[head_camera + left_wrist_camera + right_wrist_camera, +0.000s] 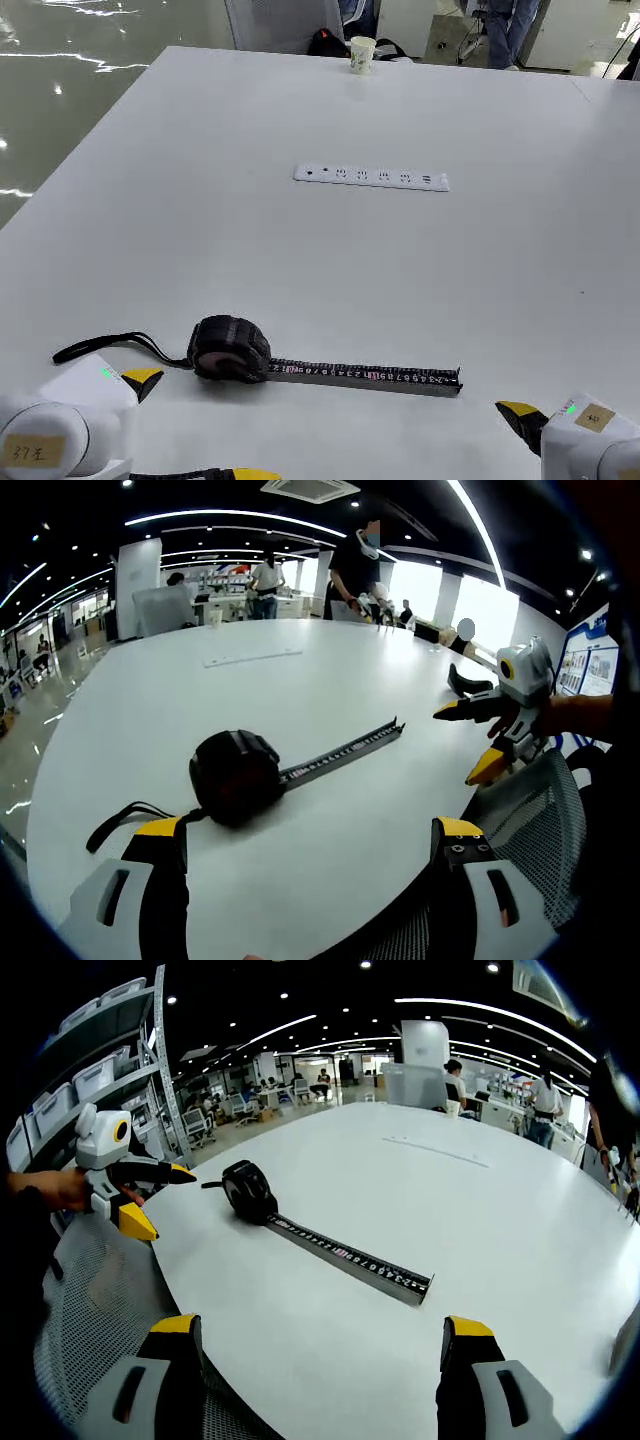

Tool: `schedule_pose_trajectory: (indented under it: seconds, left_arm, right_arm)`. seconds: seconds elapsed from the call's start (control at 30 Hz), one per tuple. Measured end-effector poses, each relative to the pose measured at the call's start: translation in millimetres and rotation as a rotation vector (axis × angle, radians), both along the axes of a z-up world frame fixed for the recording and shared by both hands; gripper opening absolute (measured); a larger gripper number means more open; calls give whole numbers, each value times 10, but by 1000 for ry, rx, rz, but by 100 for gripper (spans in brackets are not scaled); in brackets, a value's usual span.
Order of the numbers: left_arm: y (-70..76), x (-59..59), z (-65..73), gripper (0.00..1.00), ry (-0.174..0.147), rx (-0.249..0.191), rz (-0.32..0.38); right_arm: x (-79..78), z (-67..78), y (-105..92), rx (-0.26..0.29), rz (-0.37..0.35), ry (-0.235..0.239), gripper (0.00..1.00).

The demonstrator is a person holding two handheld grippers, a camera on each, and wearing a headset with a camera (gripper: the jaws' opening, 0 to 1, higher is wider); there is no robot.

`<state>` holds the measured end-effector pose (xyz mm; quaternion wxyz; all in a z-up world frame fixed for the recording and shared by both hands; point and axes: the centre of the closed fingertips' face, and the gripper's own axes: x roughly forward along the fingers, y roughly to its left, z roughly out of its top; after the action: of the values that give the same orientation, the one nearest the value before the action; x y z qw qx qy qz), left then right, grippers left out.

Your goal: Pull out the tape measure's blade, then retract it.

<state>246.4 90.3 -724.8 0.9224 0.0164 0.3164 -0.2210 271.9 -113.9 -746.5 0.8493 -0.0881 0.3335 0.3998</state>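
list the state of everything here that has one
tape measure case, resting on the table, ungripped
blade, pulled out, lying on the table
strap, loose
left tool, open, holding nothing
right tool, open, holding nothing
paper cup, upright
power strip, flat, nothing plugged in

Left gripper (195,428): low at the left corner of the head view, white body, yellow-tipped jaws spread wide, nothing between them. Its own view agrees: the left gripper (308,830) has both jaws well apart and empty. In the right gripper view it is gripped by the left hand (45,1188), jaws pointing toward the right side.

Right gripper (520,412): low at the right corner of the head view, one yellow tip visible. In its own view the jaws stand wide, empty. The right hand (565,715) holds it with its jaws pointing toward the left side.
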Motion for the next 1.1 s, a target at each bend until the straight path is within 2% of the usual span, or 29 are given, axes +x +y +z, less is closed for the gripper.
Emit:
schedule_pose_trajectory:
  seconds: [0.13,0.23,0.47,0.6,0.7,0.93,1.1]
  left_arm:
    - [52,1,22,99,-11,19,54]
    - [48,-37,22,99,-12,19,73]
    - [6,-70,15,99,-6,52,85]
    - [54,-31,79,99,-26,80,111]
    - [58,0,133,99,-40,76,117]
    - [43,10,122,99,-14,74,134]
    - [46,12,144,99,-17,83,147]
  right_arm:
    - [70,74,-1,32,-85,-19,99]
    - [90,120,-5,40,-115,-28,99]
    - [27,150,40,31,-107,-26,99]
    - [23,197,57,42,-136,-25,99]
    - [13,231,89,47,-146,-29,99]
    - [3,261,122,48,-162,-39,99]
    - [-15,255,134,50,-169,-24,99]
